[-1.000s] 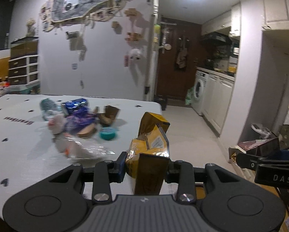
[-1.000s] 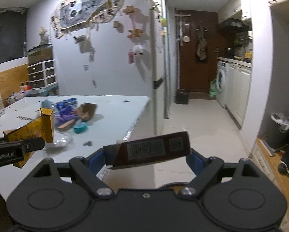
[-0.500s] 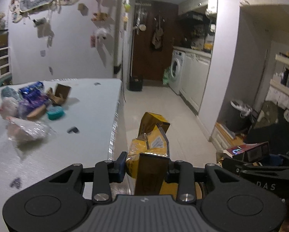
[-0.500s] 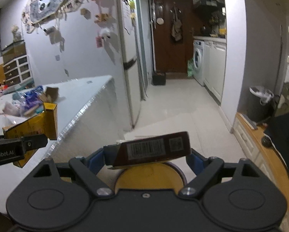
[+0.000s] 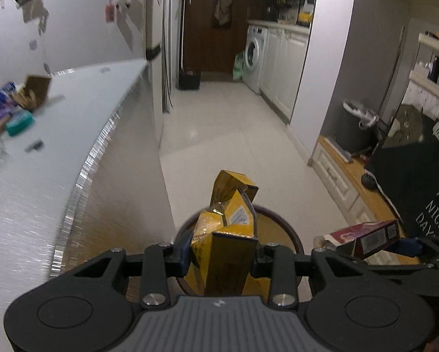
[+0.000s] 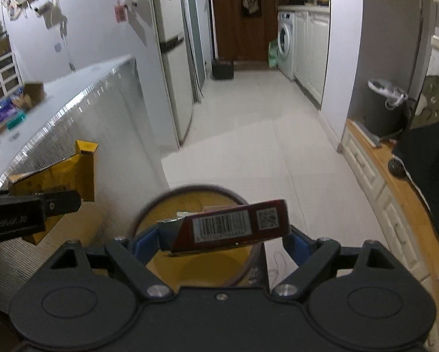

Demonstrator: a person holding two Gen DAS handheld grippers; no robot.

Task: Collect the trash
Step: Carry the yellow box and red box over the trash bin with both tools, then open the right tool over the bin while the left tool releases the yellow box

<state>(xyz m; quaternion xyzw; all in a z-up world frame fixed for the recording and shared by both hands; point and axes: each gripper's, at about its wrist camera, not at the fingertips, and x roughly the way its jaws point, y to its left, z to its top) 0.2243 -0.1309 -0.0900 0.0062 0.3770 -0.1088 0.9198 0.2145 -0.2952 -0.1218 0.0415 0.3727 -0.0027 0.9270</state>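
My left gripper [image 5: 220, 253] is shut on a crumpled yellow carton [image 5: 228, 234] and holds it over a round bin with a yellow liner [image 5: 275, 226] on the floor. My right gripper [image 6: 219, 242] is shut on a flat red box with a barcode [image 6: 234, 226] and holds it above the same bin [image 6: 172, 205]. The red box [image 5: 366, 236] also shows at the right of the left wrist view, and the yellow carton [image 6: 57, 173] at the left of the right wrist view. More trash [image 5: 16, 105] lies on the white table [image 5: 72, 111].
The table's silver side panel [image 6: 102, 135] stands close to the left of the bin. A wooden bench with drawers [image 6: 375, 176] and a dark waste bin [image 5: 354, 129] are on the right. A tiled corridor [image 5: 228, 117] leads to a washing machine [image 5: 253, 55].
Both grippers swung right, away from the table, and tilted down. The yellow-lined bin came into view under them. Both still hold their items.
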